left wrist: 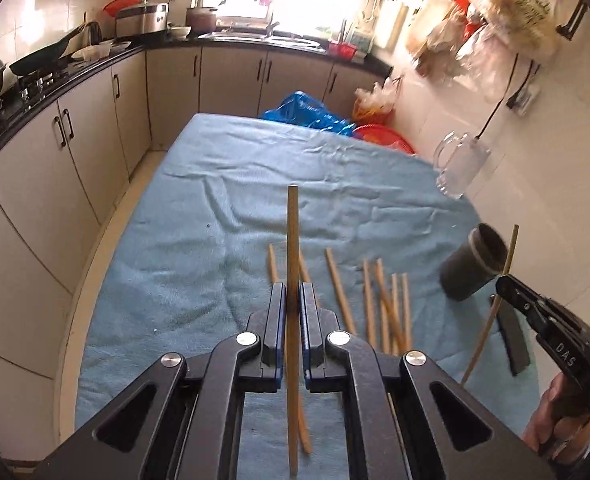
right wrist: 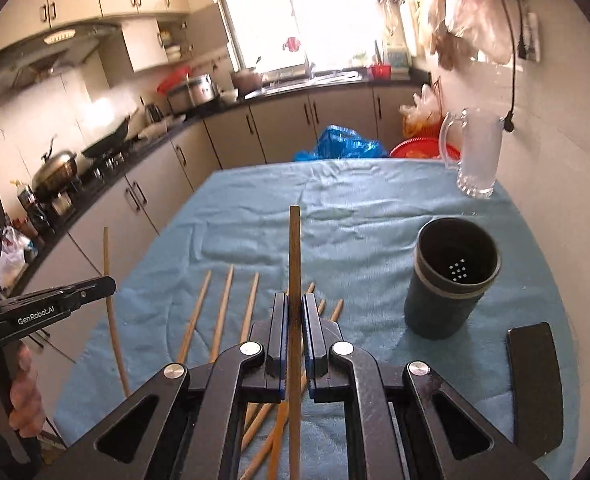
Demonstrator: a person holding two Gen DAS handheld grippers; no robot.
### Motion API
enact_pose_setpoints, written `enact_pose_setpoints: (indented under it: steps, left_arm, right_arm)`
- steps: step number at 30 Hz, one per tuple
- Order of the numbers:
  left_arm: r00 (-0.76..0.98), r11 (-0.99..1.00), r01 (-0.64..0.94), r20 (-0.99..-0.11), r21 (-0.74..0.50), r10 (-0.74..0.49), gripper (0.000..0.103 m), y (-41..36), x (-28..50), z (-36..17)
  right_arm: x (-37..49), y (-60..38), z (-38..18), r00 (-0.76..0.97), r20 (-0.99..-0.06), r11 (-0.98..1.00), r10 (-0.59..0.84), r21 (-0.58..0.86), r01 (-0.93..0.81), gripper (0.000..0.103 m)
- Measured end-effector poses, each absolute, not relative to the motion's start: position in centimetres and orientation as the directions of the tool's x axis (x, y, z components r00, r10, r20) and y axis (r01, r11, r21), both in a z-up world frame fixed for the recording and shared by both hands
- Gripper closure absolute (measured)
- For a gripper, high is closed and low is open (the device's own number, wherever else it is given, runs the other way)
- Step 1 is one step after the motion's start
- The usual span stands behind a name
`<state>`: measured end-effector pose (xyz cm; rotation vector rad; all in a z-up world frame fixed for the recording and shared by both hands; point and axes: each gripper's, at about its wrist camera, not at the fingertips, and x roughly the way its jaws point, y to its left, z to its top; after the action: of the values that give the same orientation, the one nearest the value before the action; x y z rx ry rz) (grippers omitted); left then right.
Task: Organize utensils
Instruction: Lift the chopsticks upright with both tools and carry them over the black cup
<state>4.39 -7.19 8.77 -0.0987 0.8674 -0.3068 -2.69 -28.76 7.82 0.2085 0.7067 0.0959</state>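
the left tool [left wrist: 294,300] is clenched on one wooden chopstick [left wrist: 292,232], which stands upright between its blue-edged pads and runs down past the jaws toward the camera. the right tool [right wrist: 294,308] grips a second chopstick [right wrist: 294,248] the same way, upright, with the tip above the jaws. in the left wrist view the right tool shows at the right edge, its chopstick tilted just beside the dark holder [left wrist: 473,264]. in the right wrist view the left tool shows at the left edge, its chopstick bowed by the lens.

the loose chopsticks [left wrist: 387,308] lie scattered on the blue towel [left wrist: 215,208] that covers the bench, near the front, between the two tools; several cross each other. the dark holder stands upright on the towel to the right, its mouth open and small holes visible in its bottom. a flat black case [right wrist: 535,384] lies near the holder, on the near right. a clear glass mug [right wrist: 477,152] stands at the far right corner of the towel, well apart from the sticks.
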Motion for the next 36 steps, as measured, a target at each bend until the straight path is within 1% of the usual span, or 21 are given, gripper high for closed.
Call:
enact_pose_setpoints:
  steps: [4,15,36]
  left_arm:
    - [0.622,0.946,0.242,-0.714,-0.214,-0.320,0.097,-7.5,3.5,10.0]
    - [0.635,0.934,0.282,-0.687,-0.218,-0.352,0.097,-9.0,2.7,12.4]
    - [0.627,0.900,0.376,-0.654,-0.220,-0.422,0.097,-13.3,1.9,16.0]
  right_arm:
    - [-4.0,-29.2,8.8,0.781,-0.603,0.971,0.161,0.237,-0.017,0.096]
    - [-5.7,-31.2,9.8,0.810,-0.559,0.956,0.177,0.294,-0.006,0.096]
    - [-8.4,-33.8,12.5,0.875,-0.459,0.940,0.155,0.342,0.013,0.096]
